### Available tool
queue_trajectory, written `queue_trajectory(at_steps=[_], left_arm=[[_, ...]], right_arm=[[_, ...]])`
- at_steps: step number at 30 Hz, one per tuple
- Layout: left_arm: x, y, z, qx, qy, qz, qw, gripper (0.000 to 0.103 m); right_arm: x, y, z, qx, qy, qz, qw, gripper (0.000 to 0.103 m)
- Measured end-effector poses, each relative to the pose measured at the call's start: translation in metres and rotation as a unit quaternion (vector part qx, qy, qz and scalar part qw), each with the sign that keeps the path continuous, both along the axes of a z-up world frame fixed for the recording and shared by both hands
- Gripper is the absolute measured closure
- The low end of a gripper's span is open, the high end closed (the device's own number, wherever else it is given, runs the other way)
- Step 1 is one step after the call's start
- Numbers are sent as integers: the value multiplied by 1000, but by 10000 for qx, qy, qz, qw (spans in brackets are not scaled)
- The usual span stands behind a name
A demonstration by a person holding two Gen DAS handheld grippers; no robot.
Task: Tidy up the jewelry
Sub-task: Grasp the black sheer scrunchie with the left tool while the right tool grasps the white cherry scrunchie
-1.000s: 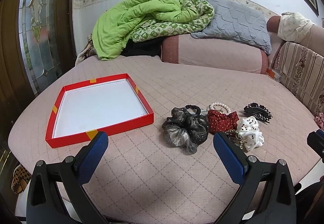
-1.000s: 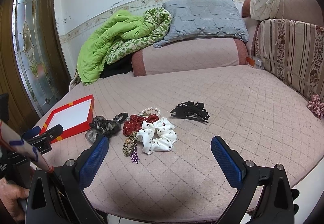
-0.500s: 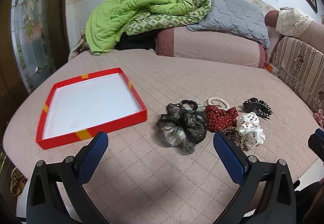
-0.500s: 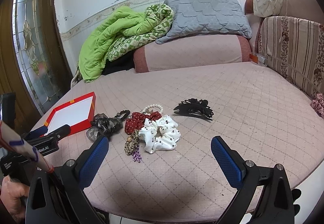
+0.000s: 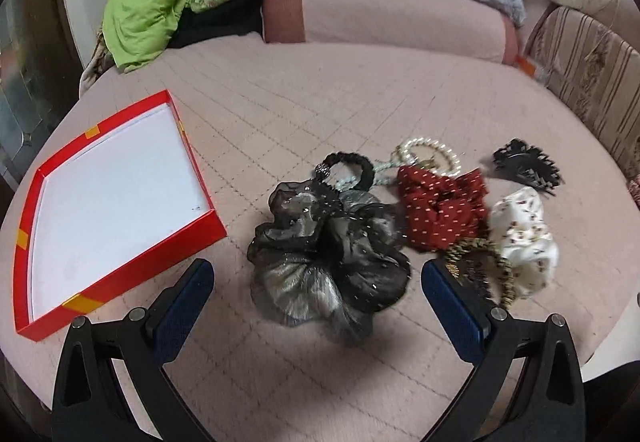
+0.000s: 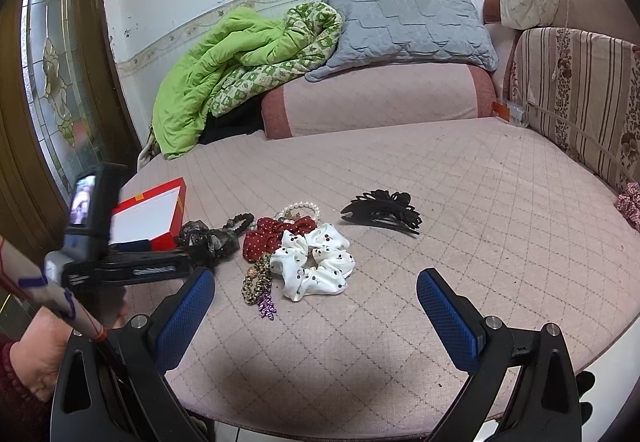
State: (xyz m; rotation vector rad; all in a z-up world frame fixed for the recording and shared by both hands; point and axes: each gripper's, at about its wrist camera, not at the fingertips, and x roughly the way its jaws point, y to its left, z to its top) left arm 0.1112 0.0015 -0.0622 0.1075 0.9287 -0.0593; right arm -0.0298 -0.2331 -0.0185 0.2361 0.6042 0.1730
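A heap of hair accessories lies on the pink quilted bed. Nearest my open left gripper [image 5: 316, 274] is a sheer black-grey scrunchie [image 5: 324, 254], lying between its fingertips. Beside it are a red dotted scrunchie [image 5: 440, 210], a white printed scrunchie [image 5: 524, 234], a leopard band [image 5: 480, 262], a pearl bracelet [image 5: 428, 150] and a black claw clip [image 5: 524, 166]. An empty red tray [image 5: 120, 278] with a white floor sits to the left. My right gripper [image 6: 316, 290] hangs open short of the white scrunchie [image 6: 316, 258] and claw clip [image 6: 384, 208].
Green quilts [image 6: 232, 70], a grey pillow [image 6: 404, 22] and a pink bolster [image 6: 380, 98] line the back. A striped sofa back [image 6: 580, 90] rises on the right. The left gripper and a hand [image 6: 36, 358] show at the right wrist view's left edge.
My left gripper has moved forward and down to the black-grey scrunchie, which now lies between its fingers. The right gripper has barely shifted.
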Motion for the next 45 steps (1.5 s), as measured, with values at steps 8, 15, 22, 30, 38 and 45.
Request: queue_trajectory(at_steps=[8, 15, 22, 30, 38, 45], left_arm=[[14, -4, -7, 49, -67, -19, 10000, 9], [16, -4, -10, 7, 39, -172, 9998, 29], [14, 0, -4, -256, -86, -225, 9994, 43], [9, 4, 1, -421, -227, -244, 9986, 47], [10, 6, 2, -425, -268, -246, 9984, 47], [11, 5, -1, -378, -207, -246, 9988, 47]], right_arm=[[4, 1, -2, -23, 48, 6, 10000, 0], [12, 1, -6, 37, 176, 18, 9998, 0], [39, 4, -17, 163, 488, 122, 9986, 0], [88, 15, -39, 195, 1110, 231, 9934, 0], [126, 22, -67, 220, 1772, 189, 9837, 11], [135, 33, -81, -15, 2080, 343, 9775, 62]])
